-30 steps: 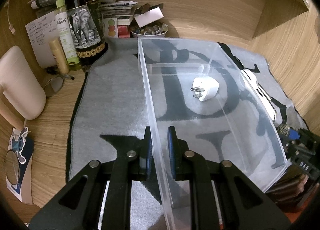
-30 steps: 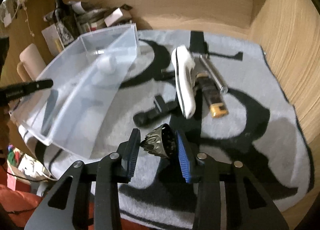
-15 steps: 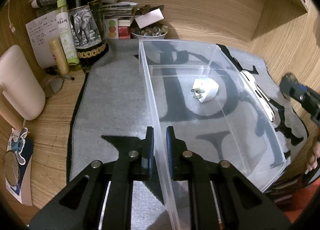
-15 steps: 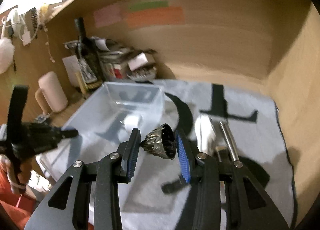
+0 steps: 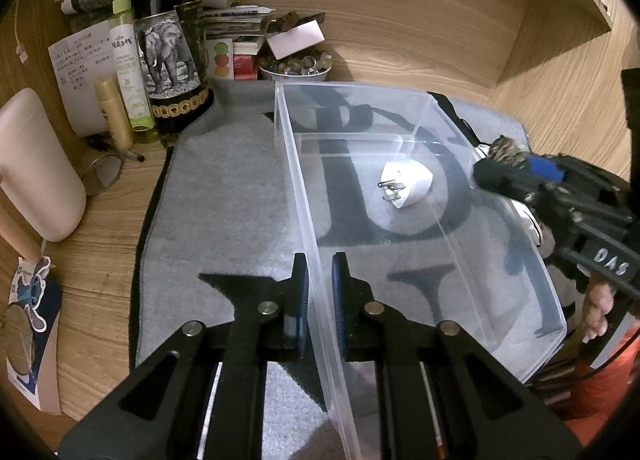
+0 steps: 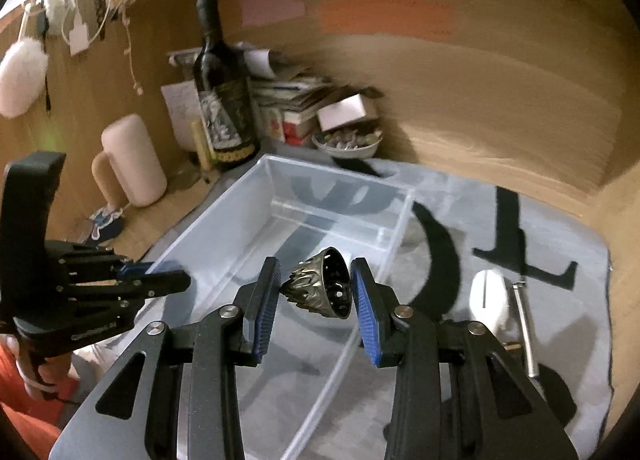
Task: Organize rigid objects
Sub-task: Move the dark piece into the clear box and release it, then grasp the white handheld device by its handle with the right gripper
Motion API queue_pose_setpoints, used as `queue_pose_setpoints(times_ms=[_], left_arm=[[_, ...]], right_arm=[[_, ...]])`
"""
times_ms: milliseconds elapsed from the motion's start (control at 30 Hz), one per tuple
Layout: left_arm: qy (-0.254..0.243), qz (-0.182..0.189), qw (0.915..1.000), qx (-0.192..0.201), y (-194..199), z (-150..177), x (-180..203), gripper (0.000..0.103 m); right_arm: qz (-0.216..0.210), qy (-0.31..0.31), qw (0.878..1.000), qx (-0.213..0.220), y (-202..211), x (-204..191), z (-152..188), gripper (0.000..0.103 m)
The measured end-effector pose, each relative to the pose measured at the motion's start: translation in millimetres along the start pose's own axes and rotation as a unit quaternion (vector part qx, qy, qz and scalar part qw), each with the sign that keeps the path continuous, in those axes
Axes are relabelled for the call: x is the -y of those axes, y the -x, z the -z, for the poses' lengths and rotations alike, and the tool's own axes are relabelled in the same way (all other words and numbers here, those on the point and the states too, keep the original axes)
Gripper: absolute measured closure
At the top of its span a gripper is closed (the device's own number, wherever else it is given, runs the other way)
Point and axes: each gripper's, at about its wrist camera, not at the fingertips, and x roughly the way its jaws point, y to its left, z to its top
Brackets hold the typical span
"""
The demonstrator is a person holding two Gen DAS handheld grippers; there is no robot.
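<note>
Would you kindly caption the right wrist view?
Right gripper carries a dark metal cone over the clear bin.

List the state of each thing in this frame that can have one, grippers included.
Left gripper: shut on the near wall of the clear bin.
Clear bin: upright on the grey mat, no lid on.
White plug adapter: lying inside the bin, prongs showing.
Right gripper: shut on the dark metal cone, over the bin.
Dark metal cone: lifted, on its side.
Wine bottle: upright, capped.
</note>
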Motion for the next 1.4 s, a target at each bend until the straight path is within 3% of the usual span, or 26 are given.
queue_pose_setpoints(times_ms=[433,533,733,1033,1300,1400], left_arm=[[0.003,0.006,1.0,0.002,0,-1,-1,0.091],[0.004,0.005,1.0,0.001,0,-1,-1,0.091],[0.004,0.005,1.0,0.001,0,-1,-1,0.091],[0.002,0.005,1.0,0.001,0,-1,-1,0.091],[0.006,0.004,1.0,-0.002,-1,-3,-3,0.091],[0.008,0.0,1.0,-0.002,-2,-4,-2,0.091]], right_arm=[[-0.015,0.015,0.999,-0.038,-23,-11,-3,0.069],[-0.011,0.014,0.999,-0.034,-22,-12,-3,0.062],[-0.001,0.006,1.0,-0.012,-4,-6,-4,0.061],[0.06,-0.027,0.998,0.015,40,32,11,0.061],[0.12,-0.075,0.99,-0.017,59,77,47,0.061],[0.124,-0.091,0.988,-0.03,57,89,58,0.061]])
